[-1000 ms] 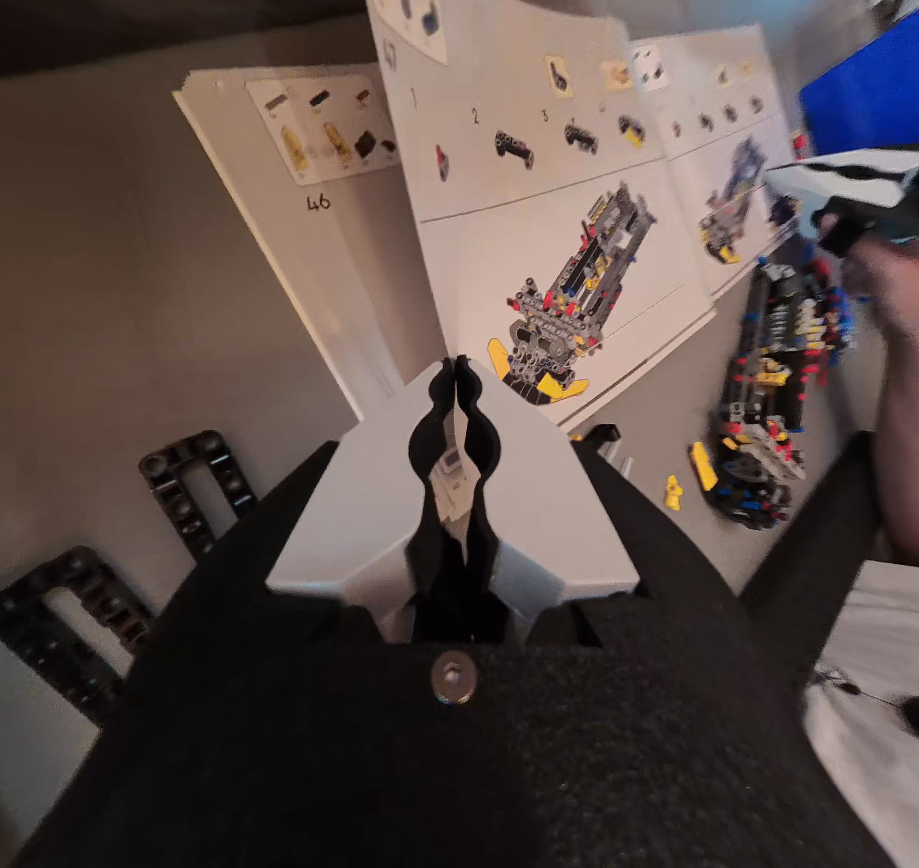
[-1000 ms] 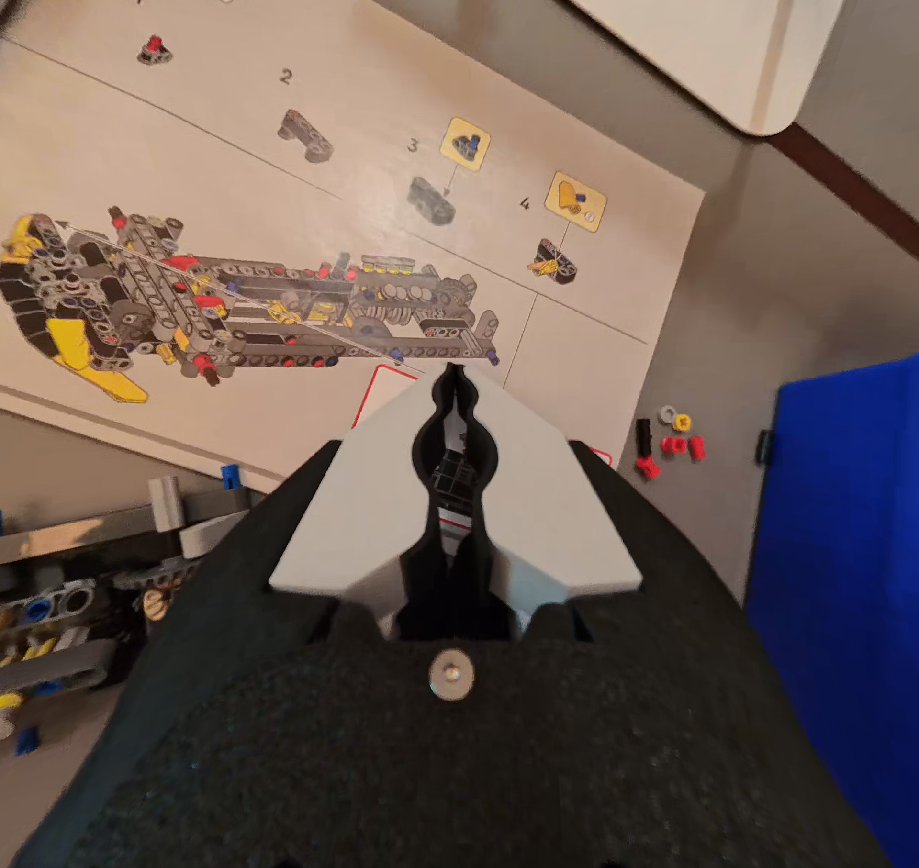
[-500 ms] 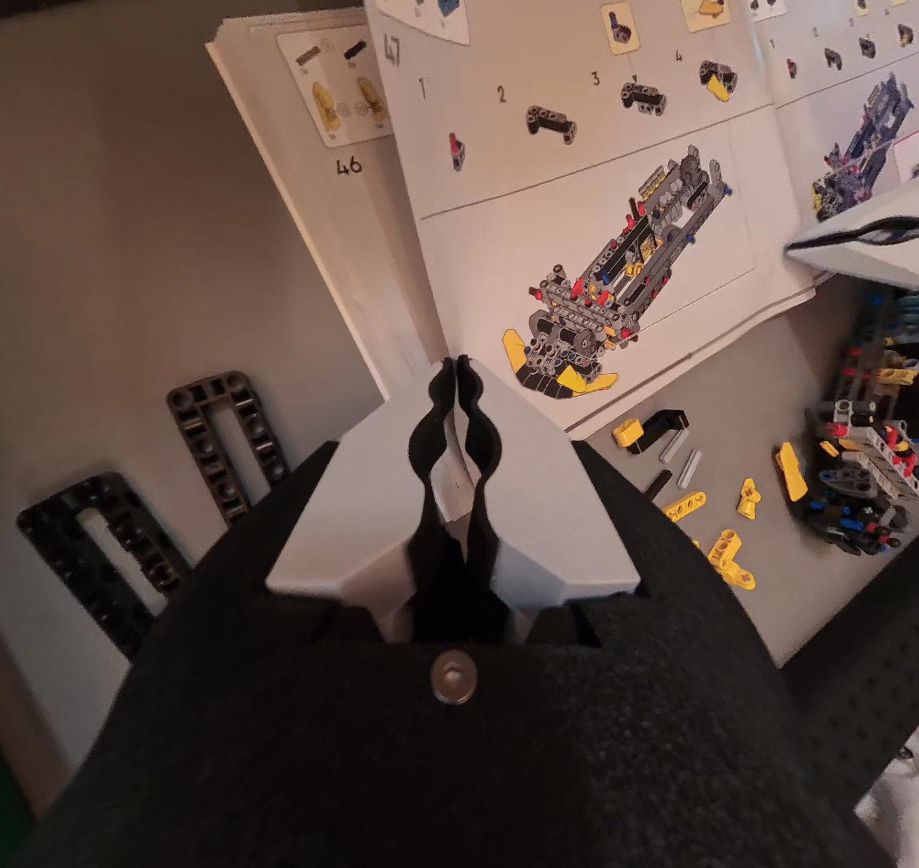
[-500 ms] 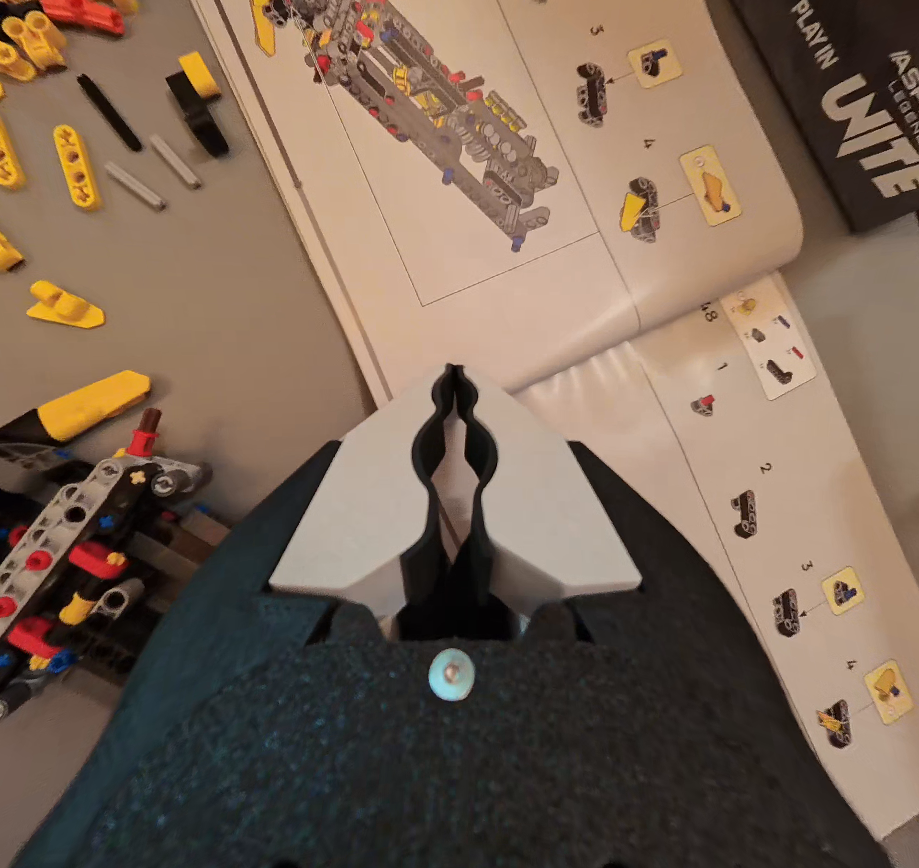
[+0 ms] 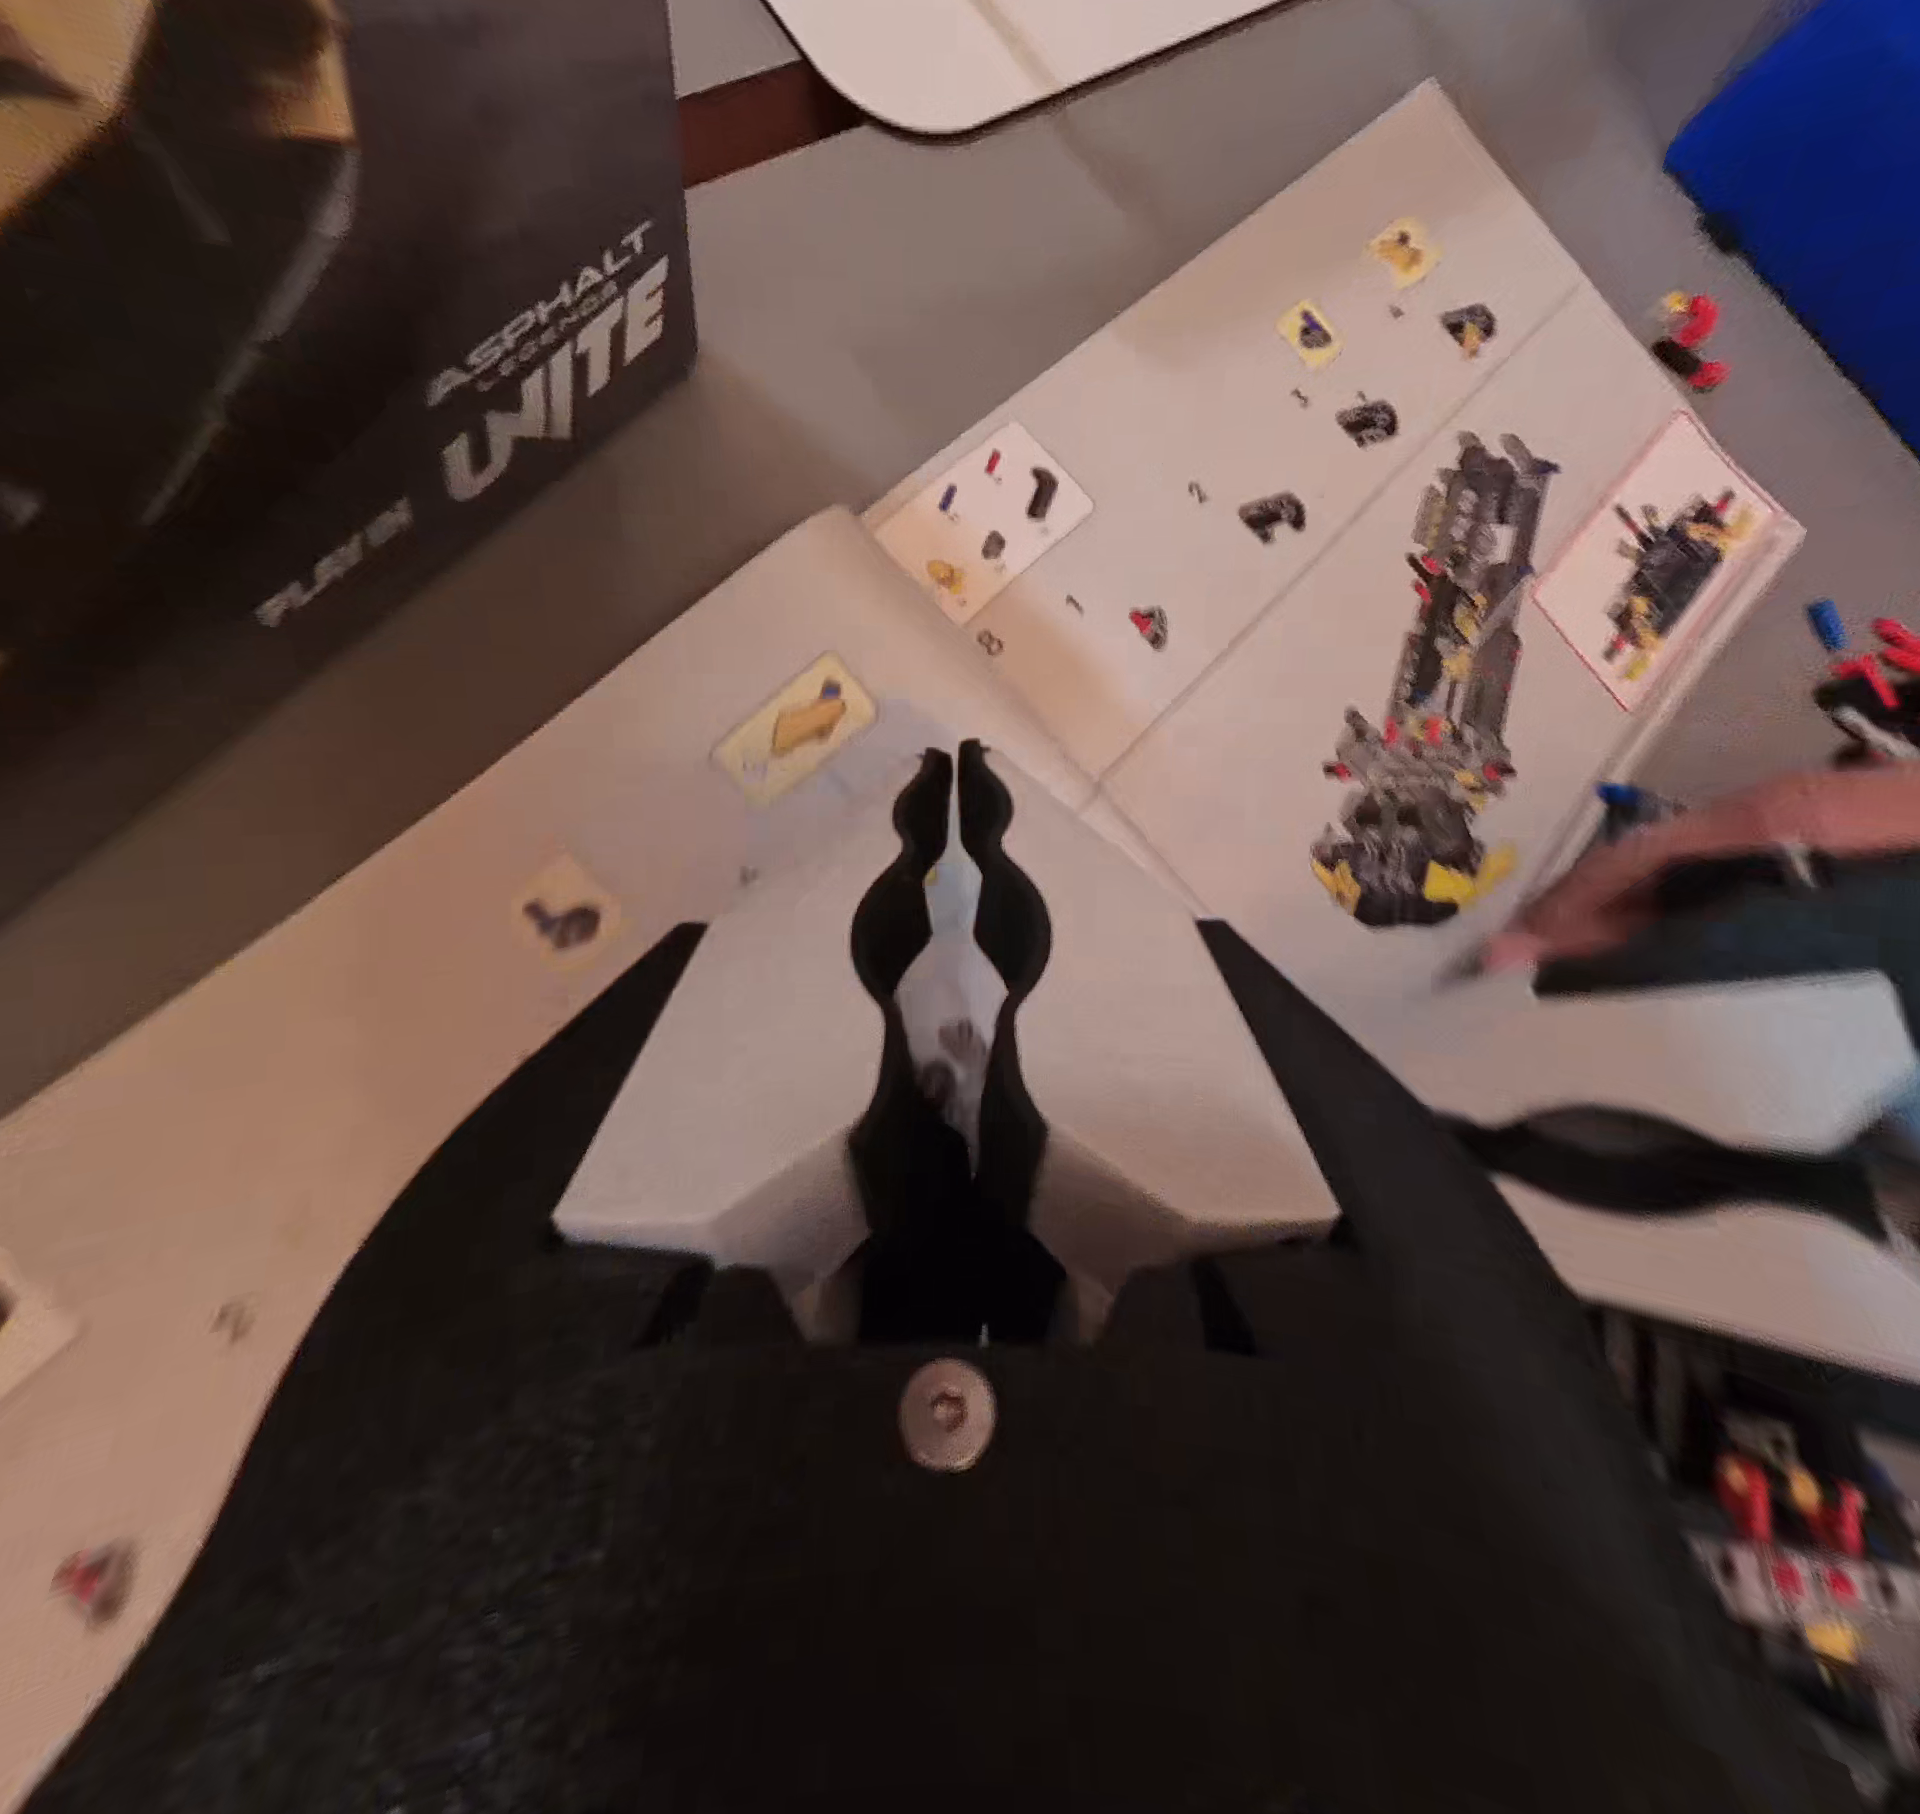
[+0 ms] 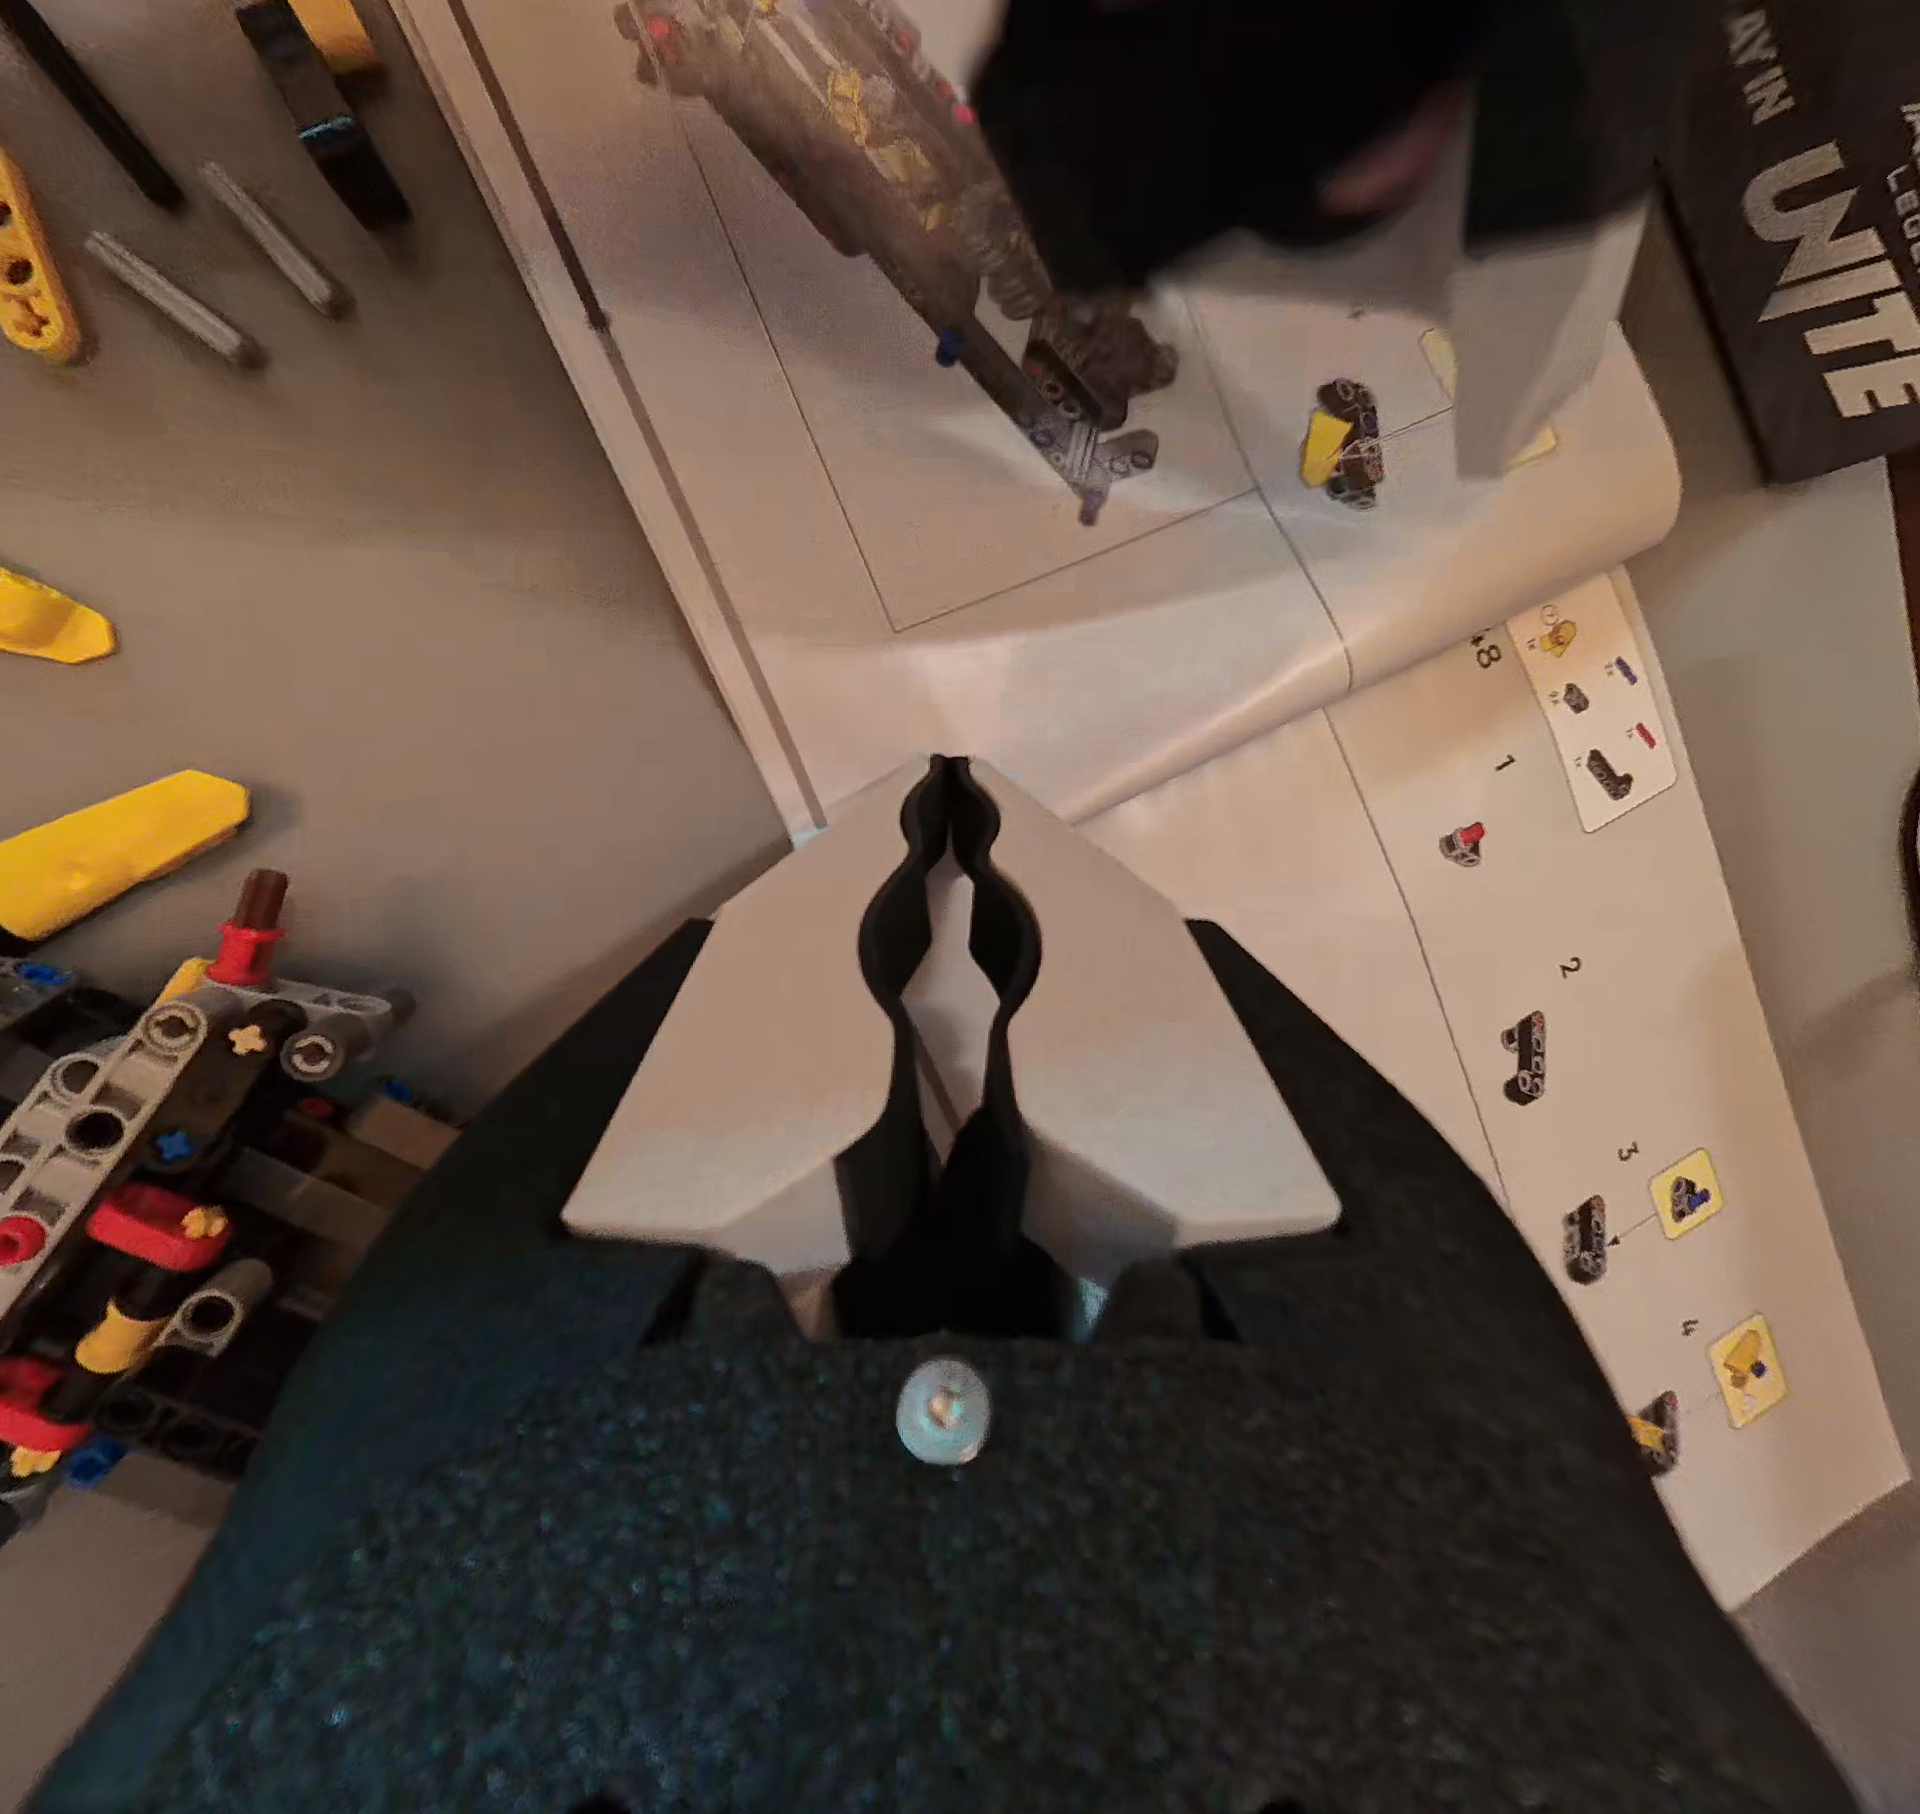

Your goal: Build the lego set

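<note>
The left gripper (image 5: 954,762) hangs over the open instruction booklet (image 5: 1236,559) with its black tips drawn almost together, only a sliver of gap between them and nothing held. Ahead and to its left stands the dark set box (image 5: 343,247), upright on the grey worktop (image 5: 894,247). Ahead to its right, past the booklet's far edge, a few small red pieces (image 5: 1694,341) lie beside a blue object (image 5: 1829,123). To its right a hand (image 5: 1662,860) holds the other gripper low over the page; that part of the view is blurred.

The right gripper (image 6: 951,772) is closed, tips touching, empty, poised at the near edge of the booklet (image 6: 1091,642). To its left, well below its tips in the view, the partly built lego model (image 6: 135,1172) rests on the worktop (image 6: 468,538), a frame of grey, black and red beams with a long yellow panel (image 6: 114,850) just ahead of it. Farther ahead on the left lie loose pieces: two grey axles (image 6: 270,237), a black axle (image 6: 83,91), a yellow beam (image 6: 26,278) and a black-and-yellow piece (image 6: 322,91). Ahead to the right, the blurred left gripper hovers over the page.
</note>
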Motion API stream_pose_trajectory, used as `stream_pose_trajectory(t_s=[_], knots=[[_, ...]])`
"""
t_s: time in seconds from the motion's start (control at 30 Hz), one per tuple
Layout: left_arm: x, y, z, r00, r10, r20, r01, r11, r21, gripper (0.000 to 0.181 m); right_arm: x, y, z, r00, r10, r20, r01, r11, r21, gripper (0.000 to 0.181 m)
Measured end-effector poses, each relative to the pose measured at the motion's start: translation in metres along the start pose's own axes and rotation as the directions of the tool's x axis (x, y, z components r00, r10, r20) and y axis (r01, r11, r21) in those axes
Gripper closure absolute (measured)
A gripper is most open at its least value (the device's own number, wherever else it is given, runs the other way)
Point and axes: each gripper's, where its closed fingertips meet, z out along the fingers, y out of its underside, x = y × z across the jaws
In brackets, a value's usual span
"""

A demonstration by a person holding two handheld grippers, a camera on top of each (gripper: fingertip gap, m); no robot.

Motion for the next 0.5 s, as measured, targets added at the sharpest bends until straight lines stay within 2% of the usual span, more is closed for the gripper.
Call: stream_pose_trajectory(t_s=[0.07,0.17,0.27,0.43,0.5], knots=[[0.004,-0.007,0.016,1.000,-0.012,-0.010,0.012,1.000,0.018,0.181,0.000,0.000,0.000,1.000,0.004,-0.011,-0.004,1.000,0.015,0.181],[0.001,0.001,0.030,1.000,-0.029,0.009,0.029,1.000,-0.005,0.181,0.000,0.000,0.001,0.999,-0.025,-0.037,0.025,1.000,-0.011,0.181],[-0.001,0.004,0.031,0.997,-0.074,0.013,0.074,0.997,-0.006,0.181,-0.001,0.000,0.002,0.997,-0.043,-0.063,0.041,0.999,-0.034,0.181],[0.000,0.004,0.032,0.997,0.018,0.078,-0.020,1.000,0.018,0.181,-0.001,0.001,0.002,0.997,-0.021,-0.075,0.018,0.999,-0.047,0.181],[0.001,0.003,0.028,0.996,0.039,0.082,-0.040,0.999,0.021,0.181,0.000,-0.001,0.002,0.997,0.036,-0.061,-0.038,0.999,-0.031,0.181]])
